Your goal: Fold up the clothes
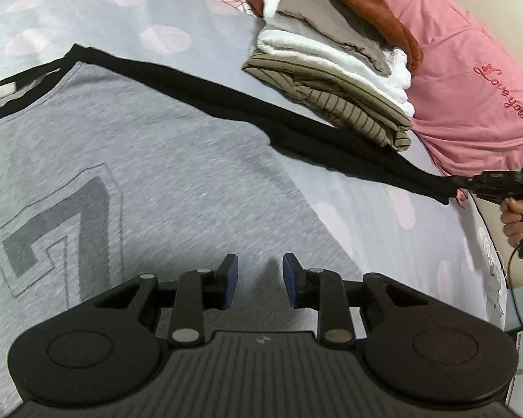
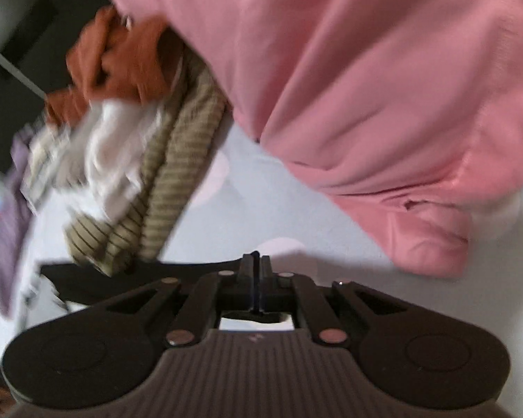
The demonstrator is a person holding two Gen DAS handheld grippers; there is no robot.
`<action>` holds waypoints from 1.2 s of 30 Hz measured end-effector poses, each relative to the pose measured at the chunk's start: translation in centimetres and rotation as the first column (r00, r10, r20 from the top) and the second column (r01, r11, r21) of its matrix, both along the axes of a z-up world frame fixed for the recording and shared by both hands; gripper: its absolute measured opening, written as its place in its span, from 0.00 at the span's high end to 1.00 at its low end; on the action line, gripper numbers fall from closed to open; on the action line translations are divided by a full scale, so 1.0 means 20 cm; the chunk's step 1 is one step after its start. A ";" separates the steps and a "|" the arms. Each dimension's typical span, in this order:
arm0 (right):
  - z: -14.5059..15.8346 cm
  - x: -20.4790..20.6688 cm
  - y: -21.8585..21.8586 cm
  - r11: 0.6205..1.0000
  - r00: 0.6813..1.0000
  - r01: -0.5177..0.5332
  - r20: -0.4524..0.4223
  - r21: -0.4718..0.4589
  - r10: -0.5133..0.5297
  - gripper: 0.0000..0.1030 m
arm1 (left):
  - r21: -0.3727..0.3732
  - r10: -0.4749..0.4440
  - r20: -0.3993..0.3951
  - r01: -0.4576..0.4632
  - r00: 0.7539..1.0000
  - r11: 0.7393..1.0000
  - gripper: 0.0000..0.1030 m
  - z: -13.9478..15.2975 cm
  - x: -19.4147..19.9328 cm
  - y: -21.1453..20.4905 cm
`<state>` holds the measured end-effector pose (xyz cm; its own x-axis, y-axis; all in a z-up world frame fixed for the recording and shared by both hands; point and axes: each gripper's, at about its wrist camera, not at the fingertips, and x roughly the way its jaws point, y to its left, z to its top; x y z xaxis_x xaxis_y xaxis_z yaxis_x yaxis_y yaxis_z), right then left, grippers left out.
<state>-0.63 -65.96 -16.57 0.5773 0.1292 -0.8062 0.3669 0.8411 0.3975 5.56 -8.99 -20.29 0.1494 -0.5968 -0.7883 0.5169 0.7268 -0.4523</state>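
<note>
Two tools work one garment on a bed. Right tool [image 2: 256, 261], its jaws pressed together, grips the cuff of a black sleeve [image 1: 331, 139] and draws it out straight from the grey shirt [image 1: 139, 160]; the person's hand [image 1: 519, 223] holds that tool past the sleeve's far end. Left tool [image 1: 260, 278] hovers released, its blue pads [image 1: 230, 278] apart, just above the shirt's lower chest, beside the printed numeral 7 [image 1: 59, 230].

Relative to the shirt, which lies spread flat, front up, on the spotted grey bedsheet [image 1: 129, 10], a folded stack [image 1: 334, 80] of striped, white and taupe clothes sits just beyond the stretched sleeve, and a pink pillow [image 1: 470, 69] lies further out behind that stack.

Judging by the taut sleeve, the step in hand is a sleeve fold or straightening. Done well, it likely means keeping the sleeve level and unwrinkled, carrying the cuff across the chest, while the free tool pins the body so the shirt does not slide toward the stack.
</note>
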 end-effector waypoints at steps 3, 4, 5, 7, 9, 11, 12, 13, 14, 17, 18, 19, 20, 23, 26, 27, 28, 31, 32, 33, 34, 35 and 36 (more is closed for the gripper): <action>-0.02 0.00 0.05 0.977 0.997 -0.010 -0.071 -0.212 -0.006 0.80 | -0.004 -0.014 0.011 0.014 1.000 1.000 0.76 0.02 -0.01 -0.02; 0.00 0.00 0.07 0.957 0.997 -0.005 -0.079 -0.290 -0.019 0.73 | 0.004 -0.022 0.013 0.022 1.000 1.000 0.76 0.03 -0.03 -0.01; 0.01 -0.01 0.09 0.931 0.996 -0.001 -0.085 -0.366 -0.032 0.73 | 0.015 -0.031 0.014 0.031 0.999 0.999 0.76 0.03 -0.04 0.00; 0.07 -0.04 0.16 0.879 0.999 -0.006 -0.039 -0.476 -0.014 0.73 | 0.036 -0.049 0.016 0.048 0.999 0.998 0.76 0.05 -0.07 0.03; 0.12 -0.04 0.28 0.869 0.995 -0.073 0.019 -0.489 0.094 0.73 | 0.058 -0.067 0.018 0.066 0.998 0.996 0.76 0.06 -0.09 0.05; 0.16 -0.03 0.44 0.864 0.968 -0.199 0.046 -0.463 0.248 0.70 | 0.092 -0.100 0.025 0.098 0.995 0.991 0.76 0.08 -0.13 0.09; 0.15 -0.03 0.53 0.860 0.948 -0.262 0.048 -0.438 0.314 0.68 | 0.120 -0.129 0.034 0.124 0.991 0.985 0.76 0.09 -0.17 0.12; 0.15 -0.02 0.61 0.851 0.925 -0.324 0.050 -0.413 0.376 0.66 | 0.139 -0.138 0.035 0.132 0.990 0.982 0.76 0.10 -0.21 0.16; 0.13 -0.01 0.71 0.842 0.903 -0.380 0.043 -0.384 0.427 0.66 | 0.153 -0.141 0.034 0.134 0.989 0.979 0.76 0.11 -0.25 0.22; 0.04 -0.01 1.02 0.779 0.817 -0.552 -0.004 -0.299 0.577 0.66 | 0.173 -0.128 0.026 0.121 0.991 0.977 0.76 0.13 -0.38 0.38; 0.02 -0.03 1.11 0.745 0.781 -0.601 -0.016 -0.291 0.624 0.66 | 0.174 -0.118 0.023 0.112 0.993 0.978 0.76 0.14 -0.43 0.44; 0.01 -0.05 1.19 0.708 0.743 -0.647 -0.026 -0.284 0.668 0.66 | 0.175 -0.108 0.020 0.103 0.994 0.979 0.76 0.15 -0.47 0.50; 0.00 -0.07 1.27 0.670 0.706 -0.685 -0.036 -0.285 0.707 0.66 | 0.186 -0.100 0.033 0.092 0.994 0.978 0.76 0.16 -0.51 0.56; 0.04 -0.08 1.47 0.581 0.615 -0.762 -0.039 -0.286 0.787 0.66 | 0.205 -0.026 0.068 0.012 0.997 0.979 0.76 0.20 -0.58 0.75; 0.12 -0.06 1.63 0.515 0.546 -0.803 -0.025 -0.299 0.837 0.66 | 0.199 0.085 0.089 -0.102 0.992 0.975 0.76 0.24 -0.57 0.96; 0.14 -0.06 1.68 0.492 0.522 -0.816 -0.020 -0.304 0.853 0.66 | 0.205 0.116 0.102 -0.135 0.988 0.969 0.76 0.25 -0.60 1.03; 0.17 -0.05 1.74 0.469 0.498 -0.828 -0.016 -0.308 0.867 0.66 | 0.214 0.144 0.116 -0.166 0.983 0.963 0.76 0.26 -0.63 1.11; 0.25 -0.04 1.89 0.399 0.424 -0.857 -0.005 -0.326 0.906 0.64 | 0.236 0.226 0.160 -0.259 0.961 0.937 0.75 0.30 -0.72 1.33; 0.28 -0.04 1.95 0.372 0.396 -0.866 -0.004 -0.333 0.918 0.64 | 0.243 0.252 0.175 -0.290 0.952 0.926 0.74 0.31 -0.75 1.40; 0.30 -0.03 2.01 0.344 0.367 -0.875 -0.004 -0.341 0.930 0.64 | 0.261 0.291 0.194 -0.335 0.937 0.905 0.73 0.32 -0.79 1.46; 0.32 -0.02 2.07 0.316 0.339 -0.883 -0.005 -0.348 0.941 0.63 | 0.250 0.345 0.204 -0.389 0.916 0.887 0.73 0.34 -0.85 1.54; 0.34 -0.02 2.12 0.292 0.315 -0.889 -0.007 -0.352 0.949 0.62 | 0.228 0.402 0.209 -0.445 0.891 0.866 0.73 0.36 -0.90 1.62; 0.35 -0.02 2.17 0.269 0.291 -0.895 -0.010 -0.355 0.957 0.62 | 0.190 0.473 0.211 -0.511 0.855 0.839 0.73 0.38 -0.96 1.71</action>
<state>-1.13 -22.59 -9.56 0.3243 0.4966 -0.8051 -0.7802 0.6216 0.0691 -13.62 25.19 -12.66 0.5012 -0.2166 -0.8378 0.1104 0.9763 -0.1863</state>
